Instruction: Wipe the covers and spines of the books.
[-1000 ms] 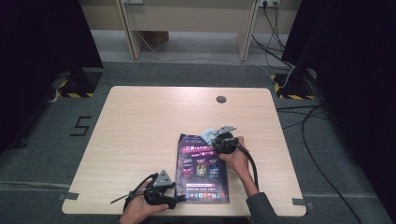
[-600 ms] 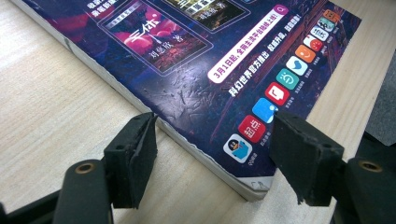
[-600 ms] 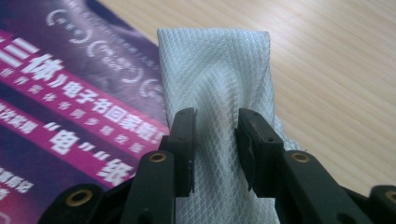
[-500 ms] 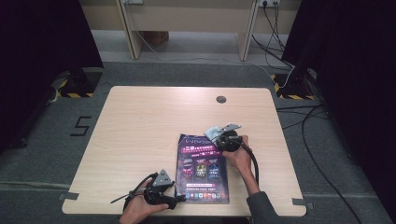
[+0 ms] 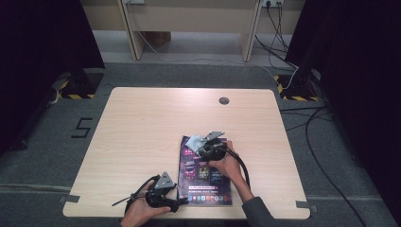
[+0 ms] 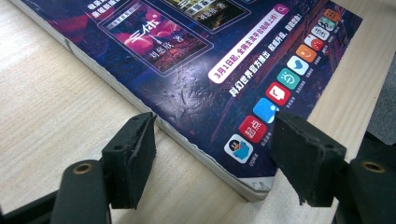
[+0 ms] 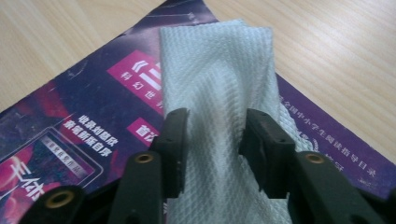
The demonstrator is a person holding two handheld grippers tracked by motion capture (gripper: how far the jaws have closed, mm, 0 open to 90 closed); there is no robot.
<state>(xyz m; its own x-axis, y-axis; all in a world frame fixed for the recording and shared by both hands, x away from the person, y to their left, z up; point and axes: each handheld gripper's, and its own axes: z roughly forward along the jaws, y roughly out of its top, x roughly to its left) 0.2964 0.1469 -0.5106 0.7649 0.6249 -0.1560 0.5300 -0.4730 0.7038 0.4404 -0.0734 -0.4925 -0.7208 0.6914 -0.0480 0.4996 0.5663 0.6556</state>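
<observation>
A purple magazine (image 5: pixel 205 172) lies flat near the table's front edge. A white woven cloth (image 5: pixel 194 142) rests on its far end. My right gripper (image 5: pixel 201 145) sits over the cloth (image 7: pixel 215 70), and its jaws have just been opening. The right gripper (image 7: pixel 215 116) now stands open, with a raised fold of cloth between the pads. My left gripper (image 5: pixel 182 202) is at the magazine's near left corner (image 6: pixel 247 182). The left gripper (image 6: pixel 212 126) is open and its jaws have just been widening. One pad is over the bare table, the other over the cover.
The light wooden table (image 5: pixel 142 123) has a round cable hole (image 5: pixel 224 100) near its far edge. The magazine's near edge lies close to the table's front edge. Cables trail over the grey floor at the right.
My right gripper has shifted a little to the left over the magazine's far end, and the cloth went with it. The left gripper has stayed at the corner.
</observation>
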